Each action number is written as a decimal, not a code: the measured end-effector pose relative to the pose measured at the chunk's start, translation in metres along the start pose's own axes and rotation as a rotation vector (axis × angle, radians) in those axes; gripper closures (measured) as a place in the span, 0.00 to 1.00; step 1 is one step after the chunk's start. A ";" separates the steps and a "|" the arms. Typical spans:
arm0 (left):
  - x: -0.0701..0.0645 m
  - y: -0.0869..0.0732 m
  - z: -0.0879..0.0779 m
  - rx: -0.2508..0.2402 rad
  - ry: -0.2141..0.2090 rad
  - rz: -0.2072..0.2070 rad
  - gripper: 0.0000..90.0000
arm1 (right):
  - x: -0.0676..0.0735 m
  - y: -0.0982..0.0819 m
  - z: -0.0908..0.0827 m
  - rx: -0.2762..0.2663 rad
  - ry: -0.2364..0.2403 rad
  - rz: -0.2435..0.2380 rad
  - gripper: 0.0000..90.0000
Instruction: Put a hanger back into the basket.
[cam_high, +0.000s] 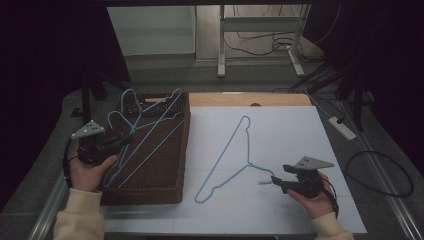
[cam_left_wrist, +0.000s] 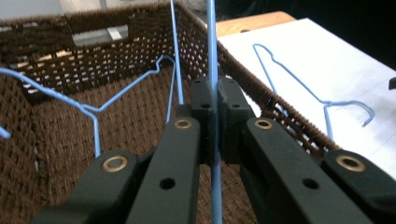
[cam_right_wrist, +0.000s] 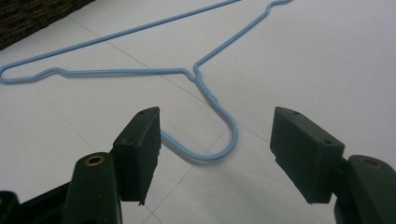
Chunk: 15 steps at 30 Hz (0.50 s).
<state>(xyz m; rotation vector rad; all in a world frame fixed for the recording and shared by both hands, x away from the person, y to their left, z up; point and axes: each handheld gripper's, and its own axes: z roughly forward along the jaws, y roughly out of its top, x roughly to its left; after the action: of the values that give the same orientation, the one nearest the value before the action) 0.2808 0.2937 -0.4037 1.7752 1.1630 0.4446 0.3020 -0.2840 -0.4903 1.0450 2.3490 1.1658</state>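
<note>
Just ahead of the open right gripper (cam_right_wrist: 215, 154) lies the hanger's hook (cam_right_wrist: 224, 140).

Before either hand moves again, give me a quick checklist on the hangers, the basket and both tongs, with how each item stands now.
1. Left tongs shut on a hanger wire: ok, the held hanger runs up between the closed jaws.
2. Held hanger over the wicker basket: ok, with other blue hangers in it.
3. Held hanger free of those others: cannot tell, the wires cross.
4. Right tongs open: ok, jaws stand wide apart.
5. Hook of the flat hanger between the right jaws: ok, but not gripped.
6. Flat hanger lying flat on the white sheet: ok.
</note>
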 end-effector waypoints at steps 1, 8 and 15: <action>0.002 -0.001 0.001 0.013 -0.004 -0.004 0.97 | 0.000 0.000 0.000 0.000 0.000 0.000 0.38; 0.011 -0.006 0.014 0.067 -0.024 -0.017 0.97 | 0.001 0.000 0.001 0.001 -0.001 -0.003 0.38; 0.016 -0.009 0.030 0.124 -0.049 -0.026 0.97 | 0.001 -0.001 0.002 0.003 0.002 0.000 0.38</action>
<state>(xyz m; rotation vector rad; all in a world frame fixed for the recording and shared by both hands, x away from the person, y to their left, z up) 0.3053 0.2934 -0.4295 1.8641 1.2001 0.3181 0.3021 -0.2826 -0.4921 1.0455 2.3531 1.1643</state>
